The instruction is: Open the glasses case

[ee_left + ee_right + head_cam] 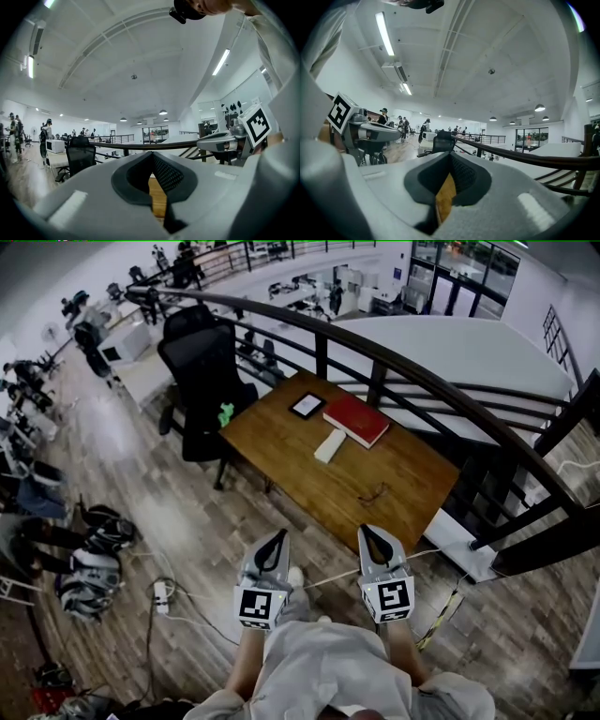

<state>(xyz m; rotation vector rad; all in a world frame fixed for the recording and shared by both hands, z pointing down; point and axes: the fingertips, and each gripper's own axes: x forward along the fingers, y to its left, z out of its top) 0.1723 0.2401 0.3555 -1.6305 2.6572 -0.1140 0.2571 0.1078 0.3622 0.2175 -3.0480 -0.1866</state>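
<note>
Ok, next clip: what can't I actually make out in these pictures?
Head view: white case too small to tell whether it is open or shut.
Both gripper views: only a wood sliver of the table shows; left tool and right tool hide everything on it.
Head view: thin dark item too small; possibly glasses.
Head view: green thing on the chair too small to name.

on the table (pixel 417 474) the glasses case (pixel 330 446) lies just left of the book (pixel 356 419), glasses (pixel 373 493) in front.
</note>
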